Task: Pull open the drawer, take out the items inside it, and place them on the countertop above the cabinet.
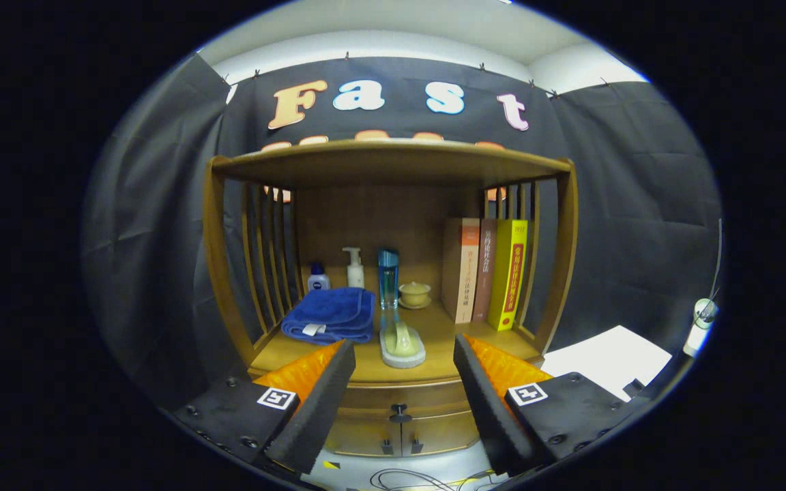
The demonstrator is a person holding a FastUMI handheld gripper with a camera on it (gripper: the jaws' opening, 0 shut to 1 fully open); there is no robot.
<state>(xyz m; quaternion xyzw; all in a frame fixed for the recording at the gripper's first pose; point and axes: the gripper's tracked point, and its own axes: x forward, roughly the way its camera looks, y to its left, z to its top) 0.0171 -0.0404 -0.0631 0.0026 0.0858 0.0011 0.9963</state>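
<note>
Straight ahead stands a wooden cabinet [393, 273] with slatted sides and a roof board, its countertop [434, 334] carrying three upright books [485, 273] at the right. A folded blue towel [330, 315] lies at the left, with a small blue-capped bottle [318, 277], a pump bottle [354, 267] and a tall blue bottle [387, 276] behind it, then a lidded cup [414, 294]. A pale green piece on a white dish [402, 344] sits near the front edge. Below, the drawer [400, 394] looks closed, its knob [400, 411] centred beneath it. The gripper [403, 368] is released, fingers wide apart, holding nothing, aimed at the drawer front. Closed drawer plus loaded countertop fits either contents waiting inside or items already set out.
</note>
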